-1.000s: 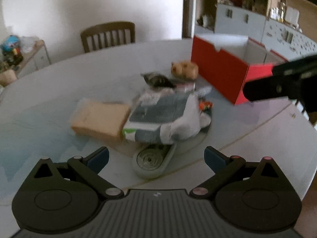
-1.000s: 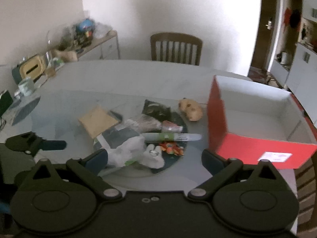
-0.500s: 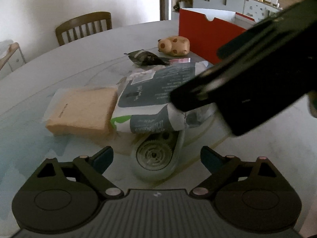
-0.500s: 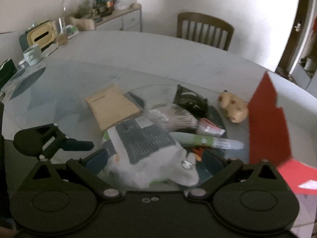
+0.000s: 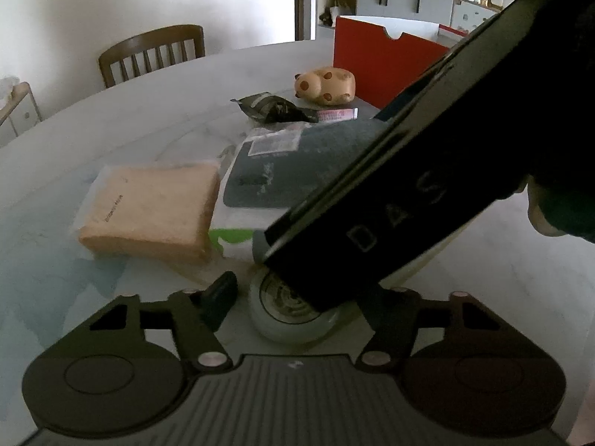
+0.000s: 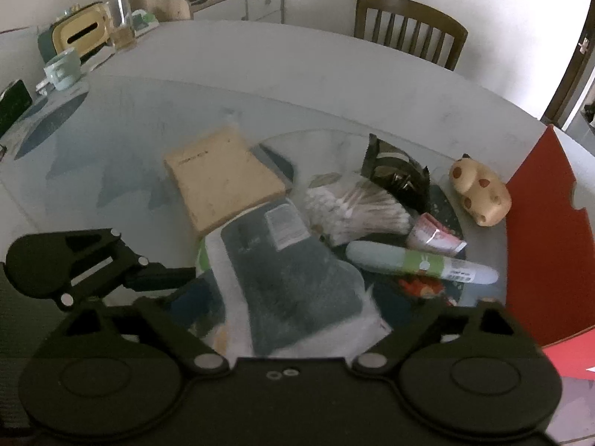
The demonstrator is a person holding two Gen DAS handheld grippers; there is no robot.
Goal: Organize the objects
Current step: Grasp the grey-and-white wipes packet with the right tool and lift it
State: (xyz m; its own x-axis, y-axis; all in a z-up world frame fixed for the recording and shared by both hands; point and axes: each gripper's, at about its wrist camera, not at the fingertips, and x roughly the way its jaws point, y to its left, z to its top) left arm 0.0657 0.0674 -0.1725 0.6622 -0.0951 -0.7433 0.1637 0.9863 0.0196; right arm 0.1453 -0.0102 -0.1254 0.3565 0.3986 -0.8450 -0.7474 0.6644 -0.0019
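Note:
A pile of objects lies on the round table: a tan paper pack [image 5: 148, 212] [image 6: 219, 178], a grey-and-white plastic package [image 5: 290, 163] [image 6: 293, 271], a round white tape dispenser [image 5: 293, 316], a bag of cotton swabs [image 6: 357, 212], a green tube [image 6: 420, 262], a dark snack bag [image 5: 273, 107] [image 6: 398, 171] and a spotted toy [image 5: 325, 85] [image 6: 479, 193]. My left gripper [image 5: 297, 293] is open around the tape dispenser. My right gripper [image 6: 293, 304] is open over the grey package; its body [image 5: 427, 171] crosses the left wrist view.
A red box [image 5: 383, 63] [image 6: 543, 238] with a white inside stands at the right of the pile. A wooden chair [image 5: 152, 52] [image 6: 409, 33] stands behind the table. A mug [image 6: 61, 70] and a tissue box [image 6: 80, 37] sit far left.
Both grippers have moved in closer to the pile. The right gripper has come down over the grey package and now blocks much of the left wrist view.

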